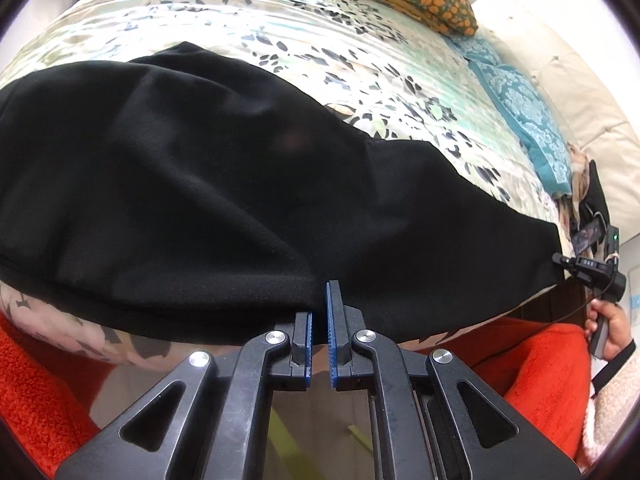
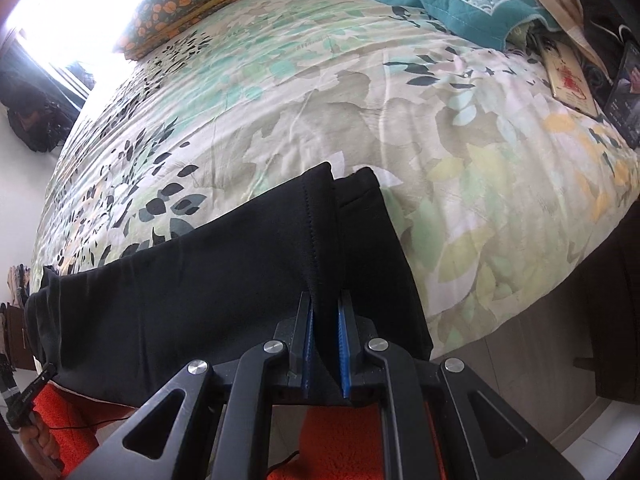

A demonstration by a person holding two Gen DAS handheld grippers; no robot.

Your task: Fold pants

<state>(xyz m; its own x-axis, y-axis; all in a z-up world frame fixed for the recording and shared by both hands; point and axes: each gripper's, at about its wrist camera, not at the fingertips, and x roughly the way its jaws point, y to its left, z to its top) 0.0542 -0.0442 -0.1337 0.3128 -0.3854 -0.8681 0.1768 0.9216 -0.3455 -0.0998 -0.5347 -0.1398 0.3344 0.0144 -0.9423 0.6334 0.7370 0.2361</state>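
Both grippers clamped on black pants (image 1: 180, 168) along bed (image 1: 280, 28) edge: L gripper (image 1: 320, 320) mid-fabric, R gripper (image 2: 326, 320) at leg hems.

The left tongs (image 1: 320, 316) point forward, blue pads nearly together with only a thin gap — black cloth is nipped at their tips. The right tongs (image 2: 325, 320) stand slightly wider — a fold of black cloth is clamped between their pads.
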